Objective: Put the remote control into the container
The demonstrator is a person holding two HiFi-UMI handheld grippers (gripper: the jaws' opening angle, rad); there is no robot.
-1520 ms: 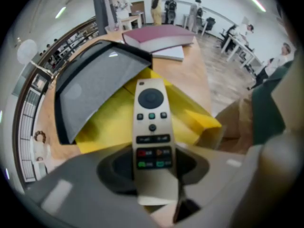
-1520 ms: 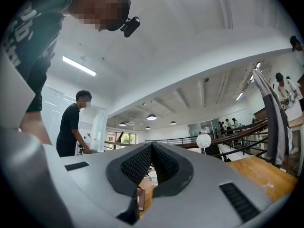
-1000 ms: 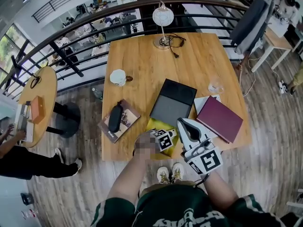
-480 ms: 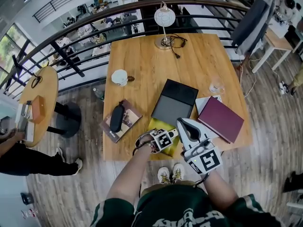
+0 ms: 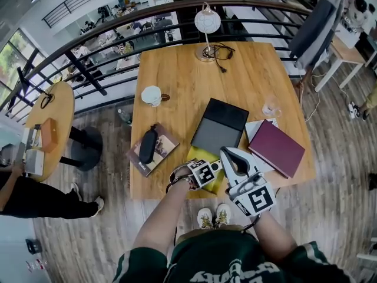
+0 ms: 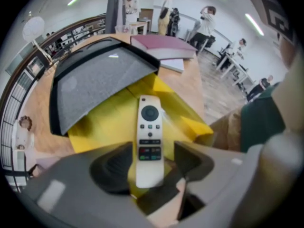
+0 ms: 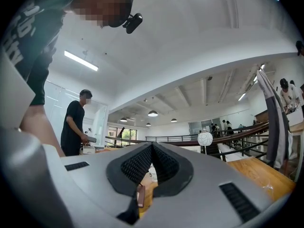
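The white remote control (image 6: 149,137) lies lengthwise inside the yellow container (image 6: 109,127) at the table's near edge. My left gripper (image 6: 149,161) points steeply down over it and is open. Its jaws have just been opening wide, then eased in slightly. They stand on either side of the remote's near end without pressing it. In the head view the left gripper (image 5: 204,175) covers the yellow container (image 5: 196,154), so the remote is hidden there. My right gripper (image 5: 228,155) hovers beside it, roughly level and shut on nothing; its pads (image 7: 142,163) meet.
A dark grey flat case (image 5: 219,127) overlaps the container's far side. To the right lies a maroon book (image 5: 277,148) on papers. A black pouch (image 5: 145,145) rests on a booklet at left. A cup (image 5: 152,95), a glass (image 5: 270,108) and a lamp (image 5: 205,22) stand farther back.
The left gripper's marker cube has tipped slightly over the yellow container. The right gripper has kept still.
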